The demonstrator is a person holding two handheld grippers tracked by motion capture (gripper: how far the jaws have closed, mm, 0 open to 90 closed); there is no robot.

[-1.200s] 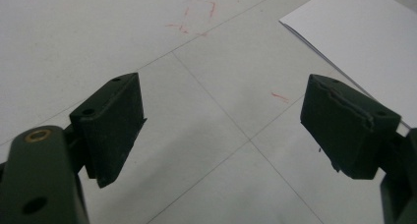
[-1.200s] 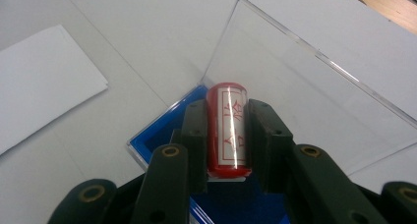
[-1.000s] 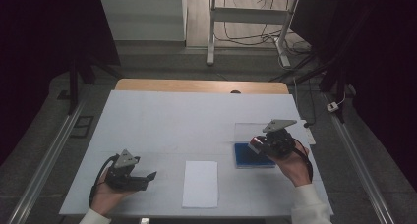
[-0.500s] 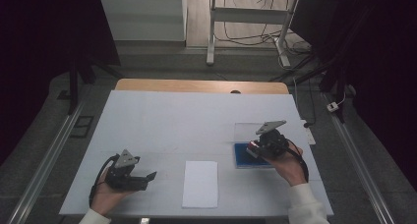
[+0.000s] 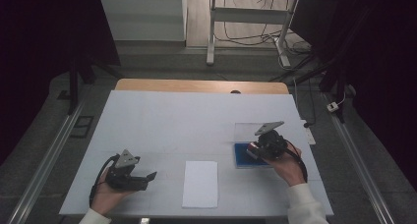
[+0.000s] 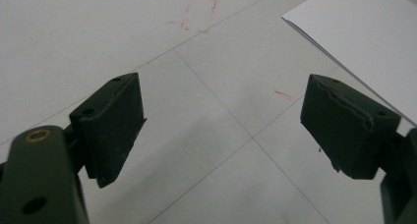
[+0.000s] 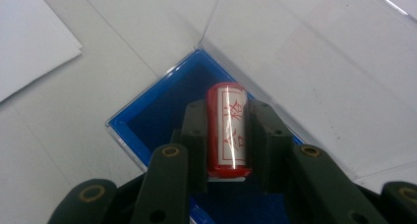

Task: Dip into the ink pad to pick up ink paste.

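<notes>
The right gripper (image 7: 226, 140) squeezes the red stamp (image 7: 226, 130) right above the blue ink pad (image 7: 147, 126), while the left gripper (image 6: 221, 130) (jaws wide apart, holding nothing) waits left of the white paper (image 5: 200, 183).

One white rectangular sheet of paper (image 5: 200, 183) on the table. One shallow blue square case (image 7: 162, 106), with one clear plastic lid (image 7: 314, 57) folded open behind it. One red cylindrical stamp with a white label (image 7: 227, 130). Two black two-jaw grippers: left gripper (image 5: 147, 177), right gripper (image 5: 252, 149).
</notes>
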